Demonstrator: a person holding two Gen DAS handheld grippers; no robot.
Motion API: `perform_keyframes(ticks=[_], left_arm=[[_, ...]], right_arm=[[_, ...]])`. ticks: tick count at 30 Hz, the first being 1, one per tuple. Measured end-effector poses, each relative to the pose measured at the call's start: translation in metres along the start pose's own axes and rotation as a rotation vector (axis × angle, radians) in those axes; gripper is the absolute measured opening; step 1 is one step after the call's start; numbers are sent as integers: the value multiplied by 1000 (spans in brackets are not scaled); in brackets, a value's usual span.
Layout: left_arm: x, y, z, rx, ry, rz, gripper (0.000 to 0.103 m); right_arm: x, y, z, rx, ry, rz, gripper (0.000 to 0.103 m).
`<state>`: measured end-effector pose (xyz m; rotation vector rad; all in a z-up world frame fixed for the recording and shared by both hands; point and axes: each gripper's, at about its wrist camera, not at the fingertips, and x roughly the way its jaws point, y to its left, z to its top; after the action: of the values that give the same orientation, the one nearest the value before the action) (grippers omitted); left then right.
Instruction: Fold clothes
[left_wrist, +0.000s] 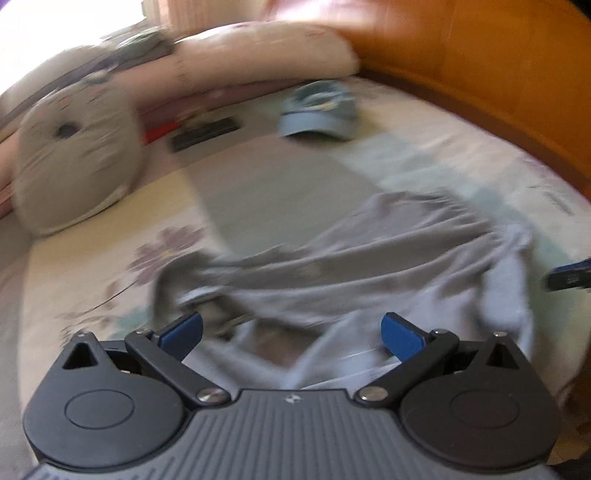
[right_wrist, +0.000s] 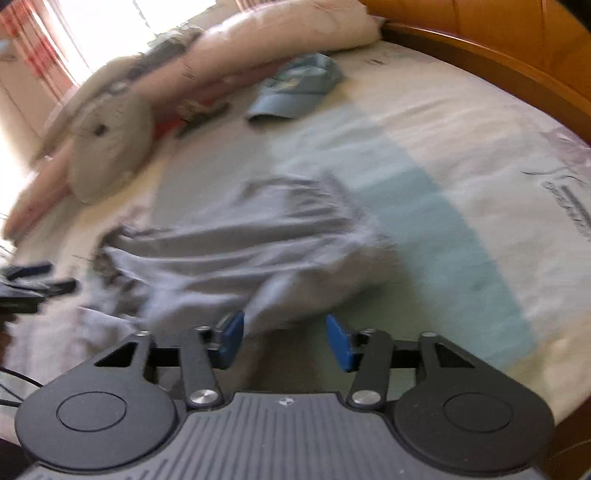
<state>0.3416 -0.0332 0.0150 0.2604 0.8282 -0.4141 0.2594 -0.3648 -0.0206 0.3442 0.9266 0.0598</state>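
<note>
Two grippers: both spread wide, empty.
Left gripper (left_wrist: 291, 338): over grey garment (left_wrist: 332, 258) at bed (left_wrist: 461, 155) near edge.
Right gripper (right_wrist: 284, 341): garment's (right_wrist: 240, 243) edge by left finger.

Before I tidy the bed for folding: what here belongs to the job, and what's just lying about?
Job: grey garment, left tool, right tool.
Lying about: blue cap, round plush cushion, pink bedding.

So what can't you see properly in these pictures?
- Grey garment: motion blur in both views hides what kind it is.
- Dark flat object by the pillows: left view, too blurred to identify.
- Right gripper: left view, cut off by the edge.
</note>
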Motion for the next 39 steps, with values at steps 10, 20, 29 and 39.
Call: perform_keyframes(ticks=[10, 20, 29, 39], left_arm=[[-5, -48, 15, 38, -9, -2, 102], [-9, -59, 14, 23, 8, 8, 102], [15, -82, 19, 56, 45, -82, 102], [15, -99, 17, 106, 63, -85, 102]], right_arm=[[55, 7, 21, -85, 5, 145, 24], [95, 23, 48, -120, 33, 240, 24], [36, -27, 3, 40, -12, 186, 31], [65, -42, 7, 35, -138, 144, 50]])
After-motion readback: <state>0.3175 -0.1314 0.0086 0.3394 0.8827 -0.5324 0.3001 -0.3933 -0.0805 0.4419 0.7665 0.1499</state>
